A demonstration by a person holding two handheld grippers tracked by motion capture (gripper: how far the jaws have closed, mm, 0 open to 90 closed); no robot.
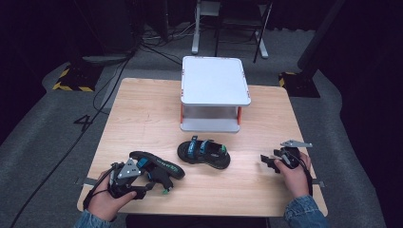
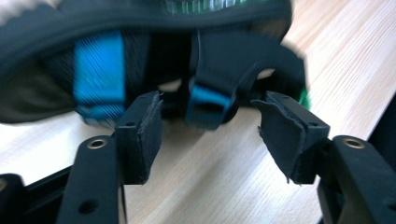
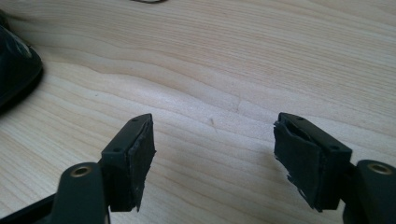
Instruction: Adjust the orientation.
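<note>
High view, looking down on a pale wooden table. A person's forearms enter from the bottom edge, each hand holding a two-jaw tool. Two black sandals with blue straps lie on the near half of the table. The left sandal sits near the front left, tilted on its side, right against the left tool. The second sandal rests upright near the middle, well apart from both tools.

Left gripper view, blurred: the sandal's blue-tipped strap hangs at the mouth of the gap between the two black pads. The jaws are parted and no pad presses on the strap, so the tool is released, likely lined up there to pinch the strap as the easiest part to lift by.

The right tool rests at the right side of the table, aimed toward the middle. Right gripper view: its jaws stand apart over bare wood, gripping nothing, with the dark edge of a sandal at the far left. It seems to be waiting clear of the work.

Behind the sandals stands a small white two-tier rack with orange posts. Its top shelf is bare, and its lower shelf also looks bare, perhaps the place meant for the sandals.
</note>
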